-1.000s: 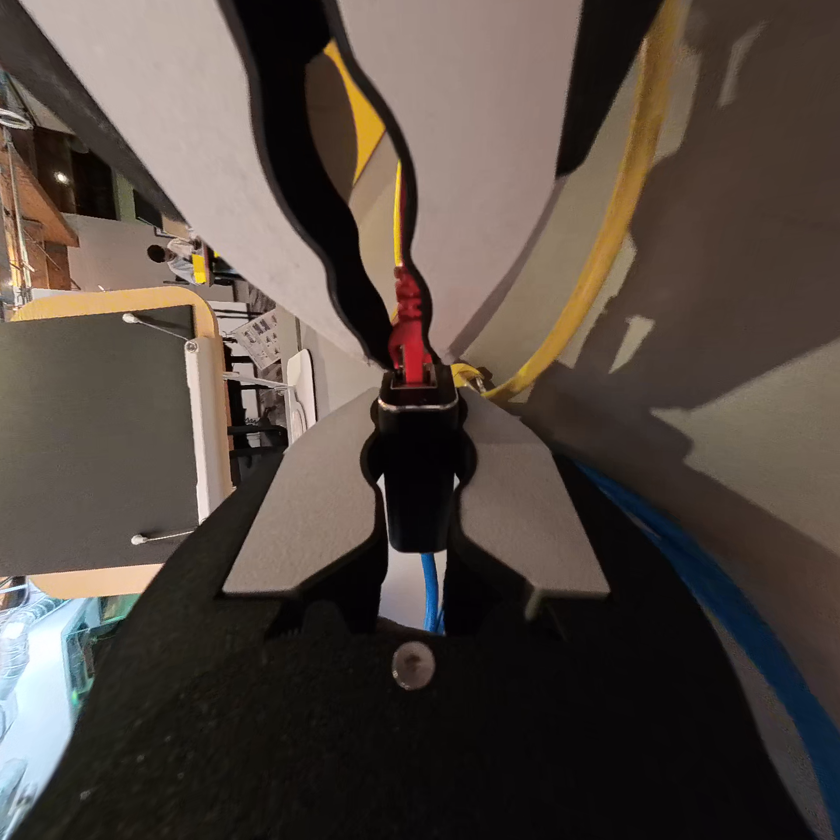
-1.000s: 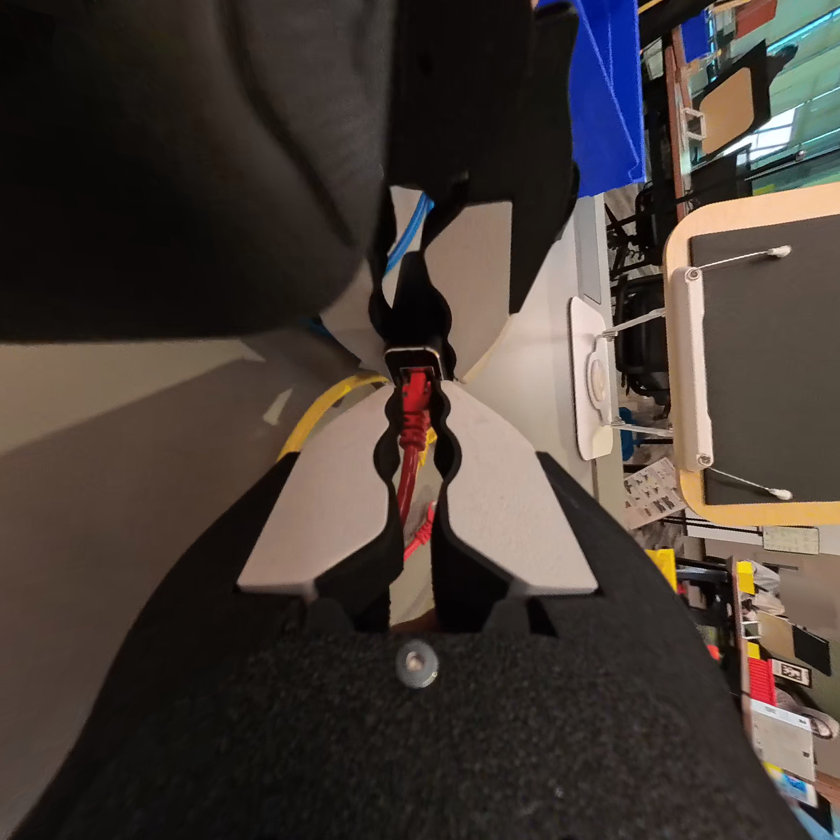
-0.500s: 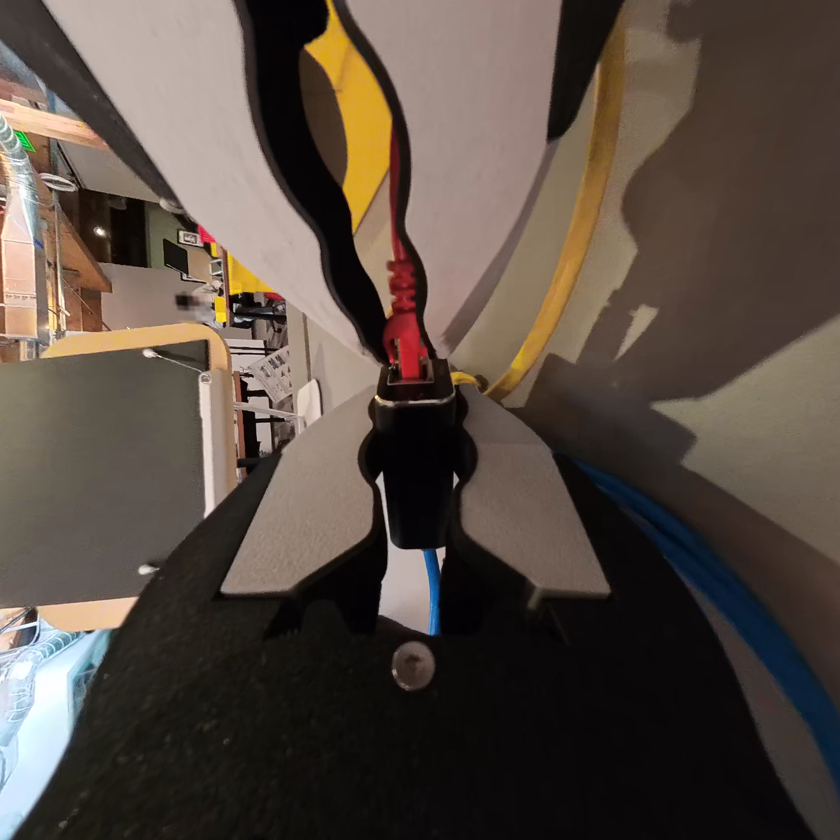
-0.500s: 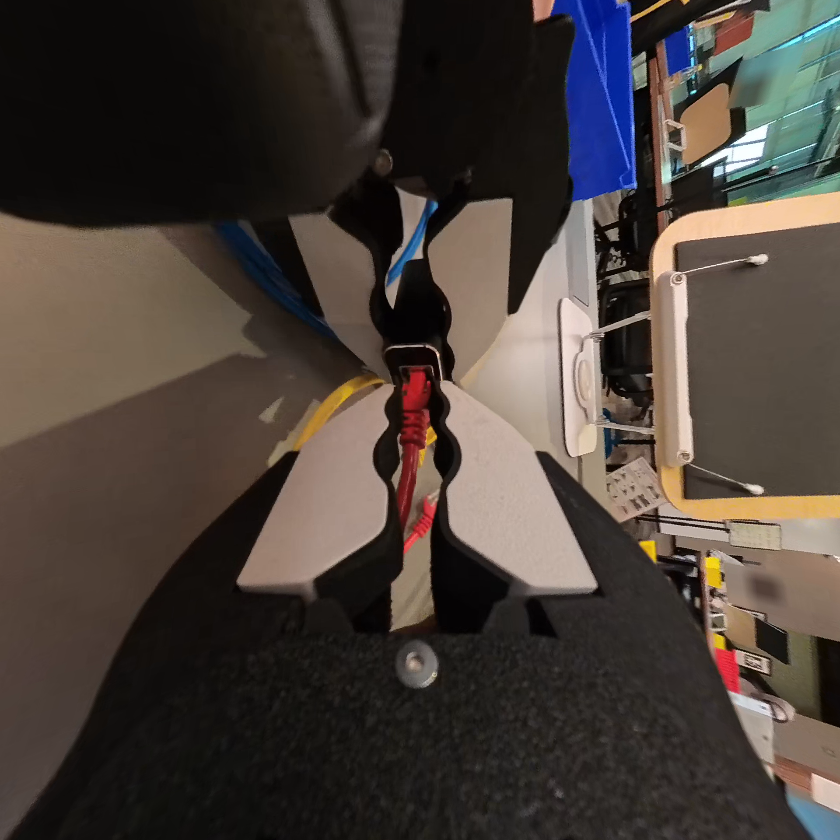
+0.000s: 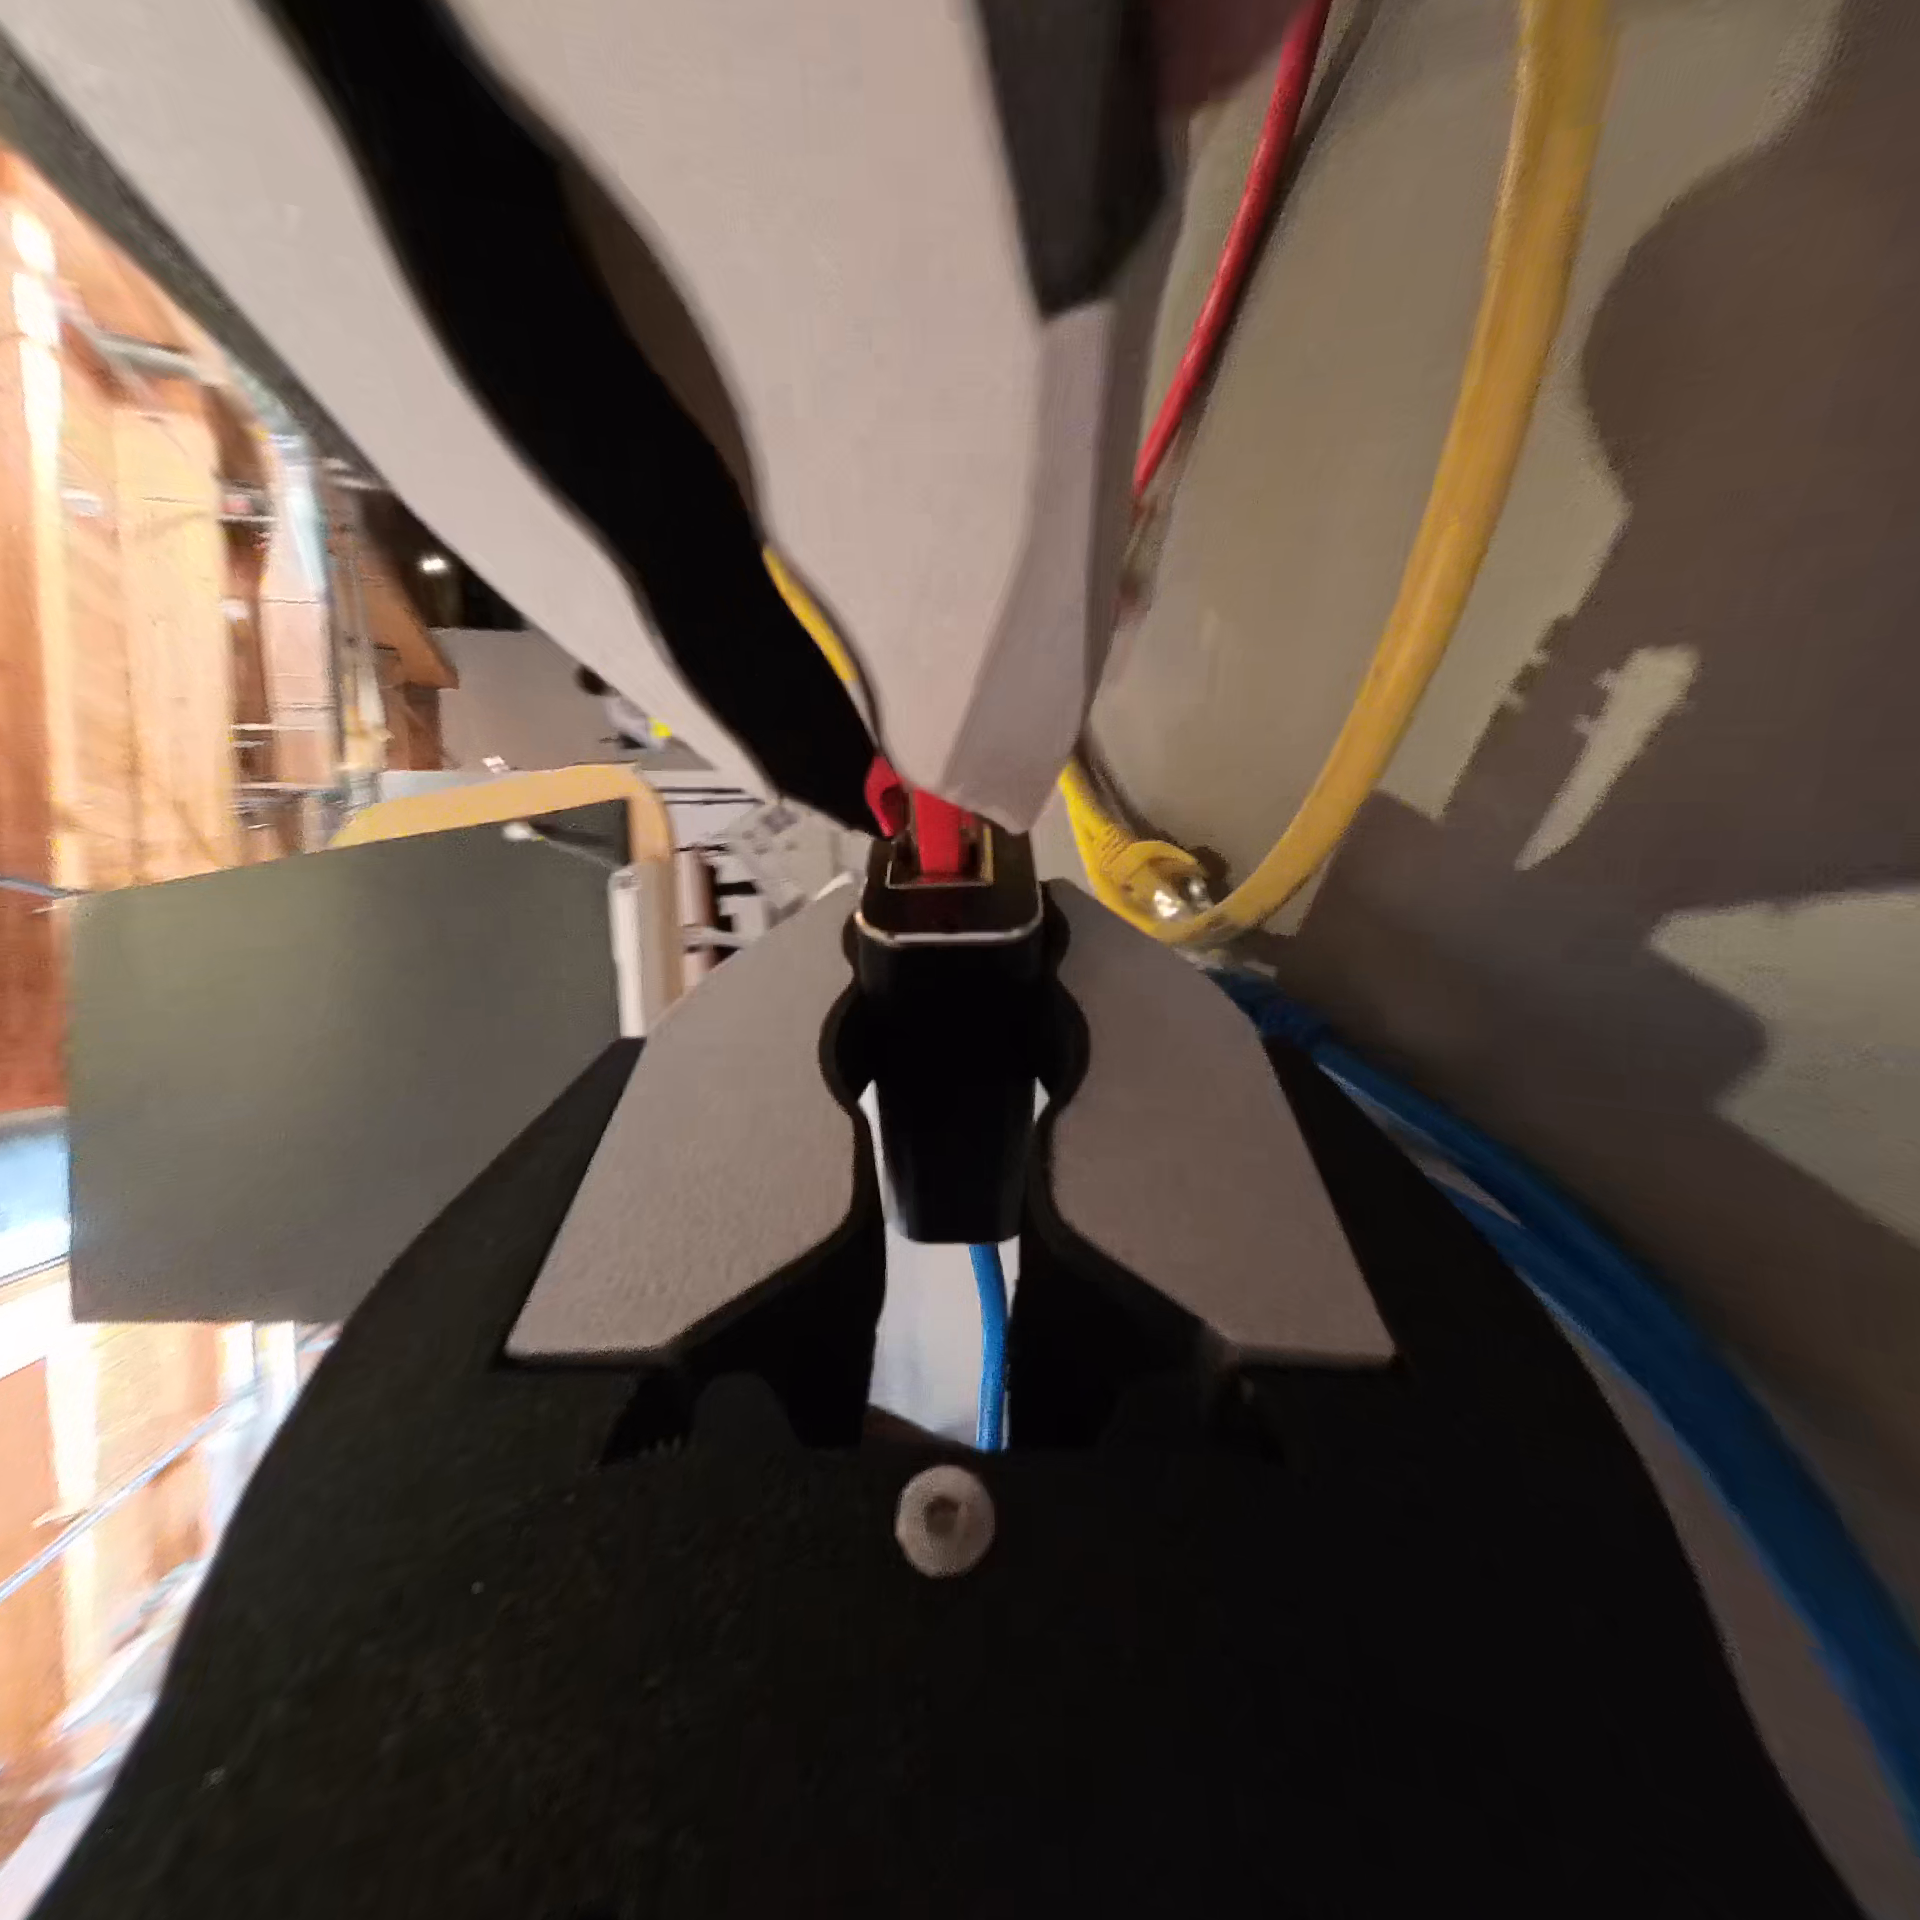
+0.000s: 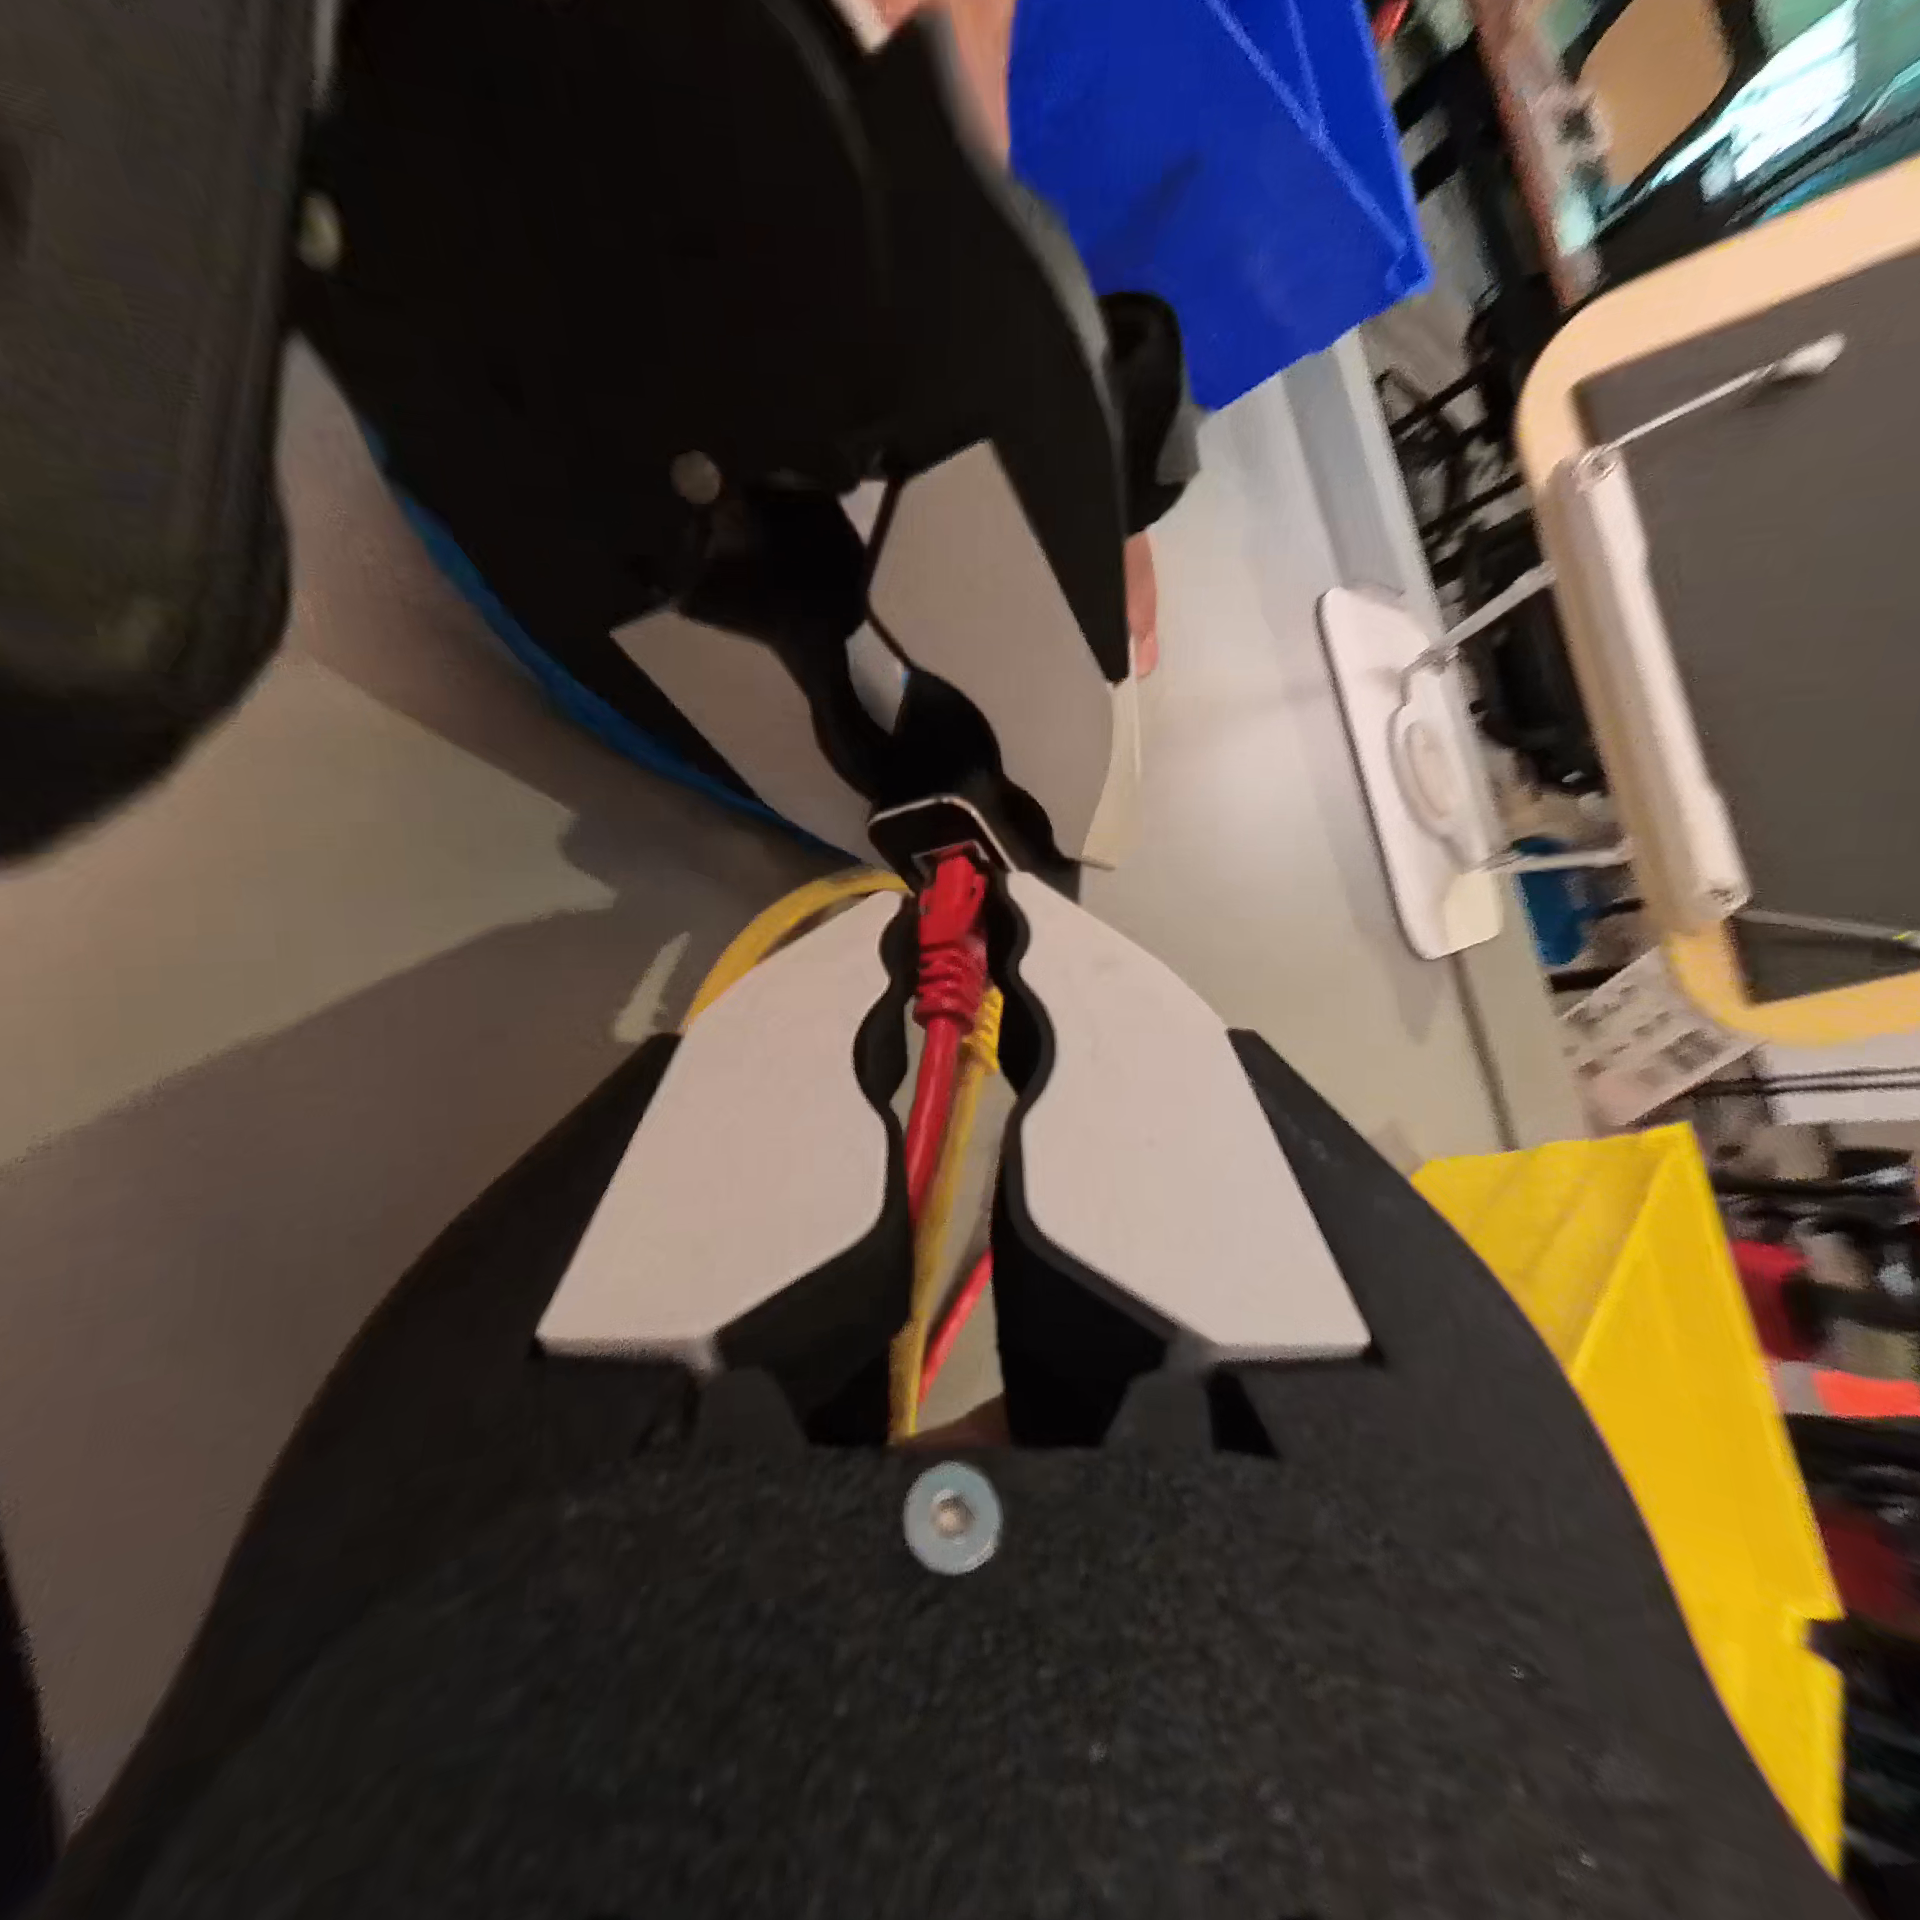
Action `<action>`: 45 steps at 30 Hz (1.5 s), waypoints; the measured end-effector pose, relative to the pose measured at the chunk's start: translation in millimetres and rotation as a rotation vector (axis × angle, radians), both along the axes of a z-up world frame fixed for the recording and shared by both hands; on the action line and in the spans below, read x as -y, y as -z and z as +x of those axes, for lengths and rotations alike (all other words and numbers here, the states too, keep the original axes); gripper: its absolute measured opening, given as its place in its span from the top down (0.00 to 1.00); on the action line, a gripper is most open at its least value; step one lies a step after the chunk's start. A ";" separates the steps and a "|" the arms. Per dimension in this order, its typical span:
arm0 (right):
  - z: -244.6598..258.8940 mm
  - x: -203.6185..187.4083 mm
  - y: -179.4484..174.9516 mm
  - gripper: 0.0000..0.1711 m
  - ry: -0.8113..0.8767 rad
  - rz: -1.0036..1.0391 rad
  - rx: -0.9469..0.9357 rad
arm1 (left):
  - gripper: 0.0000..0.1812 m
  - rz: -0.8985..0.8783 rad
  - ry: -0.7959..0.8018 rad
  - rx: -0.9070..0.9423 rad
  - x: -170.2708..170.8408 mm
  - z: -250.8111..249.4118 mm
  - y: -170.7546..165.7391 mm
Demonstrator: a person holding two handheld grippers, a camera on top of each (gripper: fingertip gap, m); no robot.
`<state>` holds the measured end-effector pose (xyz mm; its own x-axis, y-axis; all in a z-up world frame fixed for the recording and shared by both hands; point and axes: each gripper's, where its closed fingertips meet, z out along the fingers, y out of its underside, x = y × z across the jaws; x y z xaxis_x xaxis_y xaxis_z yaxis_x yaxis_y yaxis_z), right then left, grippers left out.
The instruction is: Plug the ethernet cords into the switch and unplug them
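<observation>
The left hand-held gripper (image 5: 948, 997) clamps a small black tapered plastic coupler (image 5: 948, 1081). The red ethernet plug (image 6: 948, 925) sits in its port, pinched by the right hand-held gripper (image 6: 951, 997); a loose yellow cord (image 5: 1455, 582) lies just right.

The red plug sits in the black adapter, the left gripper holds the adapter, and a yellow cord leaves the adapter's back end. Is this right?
One detail is wrong: the cord leaving the adapter's back end is blue, not yellow, as the left wrist view shows. The yellow cord lies loose on the table. The red plug does sit in the adapter, and the left gripper does hold it.
</observation>
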<state>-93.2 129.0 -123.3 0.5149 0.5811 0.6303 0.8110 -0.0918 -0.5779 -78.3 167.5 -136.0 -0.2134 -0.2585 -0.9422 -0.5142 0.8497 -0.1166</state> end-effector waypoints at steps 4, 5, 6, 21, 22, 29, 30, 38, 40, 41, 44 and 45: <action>-6.4 6.0 -16.2 0.87 0.051 -0.144 -0.322 | 0.86 0.160 -0.072 0.054 -11.6 -1.8 -7.3; -4.2 6.6 -23.1 0.86 0.075 -0.166 -0.416 | 0.85 0.174 -0.084 0.067 -14.6 -3.3 -9.9; -0.9 7.2 -27.0 0.87 0.095 -0.190 -0.483 | 0.85 0.181 -0.092 0.080 -16.7 -4.7 -12.9; 4.2 3.0 -26.9 0.85 0.342 -0.550 -1.145 | 0.86 0.344 -0.249 0.220 -29.9 -12.7 -38.7; 4.5 3.5 -27.4 0.83 0.355 -0.575 -1.192 | 0.86 0.334 -0.265 0.225 -32.0 -13.6 -37.6; 9.0 1.6 -16.2 0.87 0.476 -0.642 -1.297 | 0.86 0.309 -0.345 0.225 -41.6 -17.0 -34.6; 11.5 1.4 -12.0 0.86 0.501 -0.642 -1.272 | 0.86 0.300 -0.362 0.224 -43.6 -18.0 -33.9; -4.2 -13.7 -21.8 0.81 0.398 -0.760 -1.689 | 0.86 0.319 -0.320 0.264 -23.2 -9.9 -43.4; 0.9 -17.8 -24.6 0.85 0.396 -0.756 -1.802 | 0.86 0.317 -0.322 0.266 -21.5 -9.1 -42.2; 1.4 -18.0 -24.5 0.86 0.391 -0.749 -1.814 | 0.86 0.315 -0.324 0.264 -21.5 -8.9 -41.8; 1.7 -17.0 -25.9 0.86 0.381 -0.724 -1.807 | 0.86 0.316 -0.317 0.267 -20.5 -8.7 -43.3; 1.4 -17.1 -26.2 0.86 0.380 -0.726 -1.809 | 0.86 0.313 -0.318 0.268 -20.8 -8.8 -43.3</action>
